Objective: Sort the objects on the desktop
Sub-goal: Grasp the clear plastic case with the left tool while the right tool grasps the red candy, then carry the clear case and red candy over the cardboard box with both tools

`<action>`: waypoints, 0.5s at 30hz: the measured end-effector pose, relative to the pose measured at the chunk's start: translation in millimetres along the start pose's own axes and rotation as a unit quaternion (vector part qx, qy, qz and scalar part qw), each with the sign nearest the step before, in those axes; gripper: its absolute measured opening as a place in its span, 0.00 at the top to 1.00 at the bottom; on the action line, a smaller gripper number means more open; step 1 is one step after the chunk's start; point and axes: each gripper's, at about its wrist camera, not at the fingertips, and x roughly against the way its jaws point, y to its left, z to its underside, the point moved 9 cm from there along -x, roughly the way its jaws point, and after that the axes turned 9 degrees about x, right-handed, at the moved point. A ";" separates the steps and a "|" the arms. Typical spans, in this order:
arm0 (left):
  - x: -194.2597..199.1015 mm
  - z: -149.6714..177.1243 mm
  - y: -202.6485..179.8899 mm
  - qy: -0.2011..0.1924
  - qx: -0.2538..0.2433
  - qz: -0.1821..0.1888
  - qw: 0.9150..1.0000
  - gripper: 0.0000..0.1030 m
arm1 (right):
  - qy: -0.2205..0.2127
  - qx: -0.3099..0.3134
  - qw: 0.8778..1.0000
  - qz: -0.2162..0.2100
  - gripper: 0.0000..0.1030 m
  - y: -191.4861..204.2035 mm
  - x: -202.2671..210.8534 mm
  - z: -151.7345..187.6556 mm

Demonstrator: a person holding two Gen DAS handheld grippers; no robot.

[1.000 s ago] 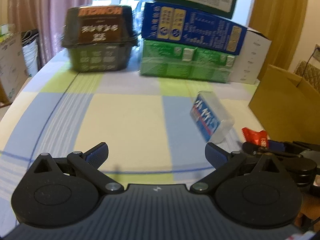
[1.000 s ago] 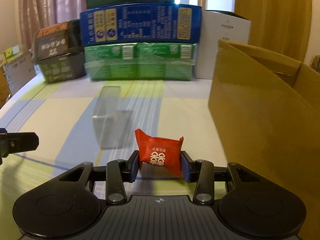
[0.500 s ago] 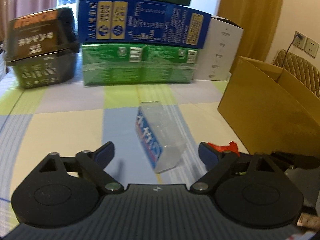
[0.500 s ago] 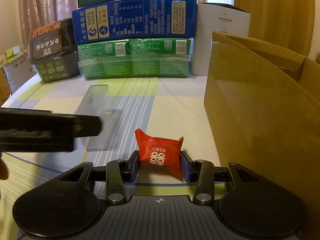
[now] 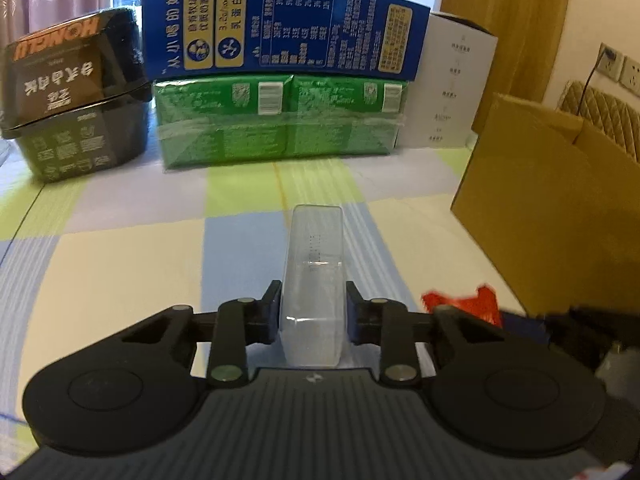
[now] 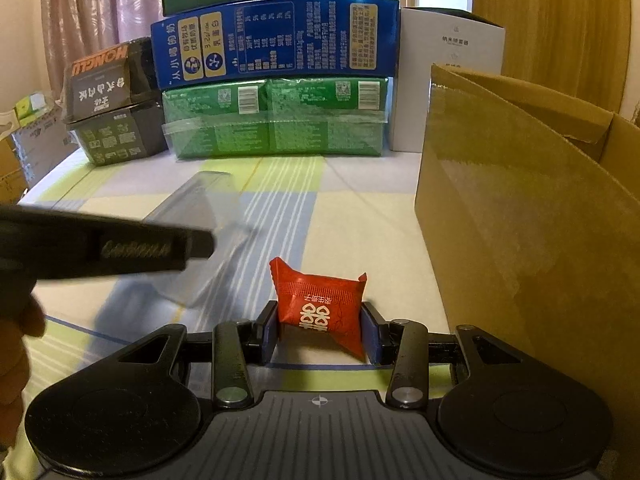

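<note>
The clear plastic case lies lengthwise toward twelve o'clock on the checked tablecloth, its near end clamped by the left gripper. The right gripper is closed on the red sachet; the cardboard box stands at two o'clock. Gripped only at its end, the smooth case could pivot or slip when lifted, and the close-set grippers could knock together.

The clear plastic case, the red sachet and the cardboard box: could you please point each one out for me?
clear plastic case (image 5: 314, 272): left wrist view, middle of its top face, between the gripper's fingers.
red sachet (image 6: 320, 307): right wrist view, centre of its printed front.
cardboard box (image 6: 520, 240): right wrist view, its near side wall.
</note>
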 end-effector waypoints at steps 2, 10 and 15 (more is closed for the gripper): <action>10.7 8.1 5.4 0.008 -0.005 -0.010 1.000 0.75 | 0.001 0.001 1.000 -0.002 0.62 1.7 4.1 0.3; 78.8 49.3 28.6 0.019 0.016 -0.039 0.999 0.75 | 0.001 0.008 1.000 -0.019 0.62 14.4 45.1 6.0; 118.9 72.4 22.4 0.024 0.021 -0.042 0.999 0.75 | -0.001 0.014 0.999 -0.035 0.62 25.8 83.8 16.9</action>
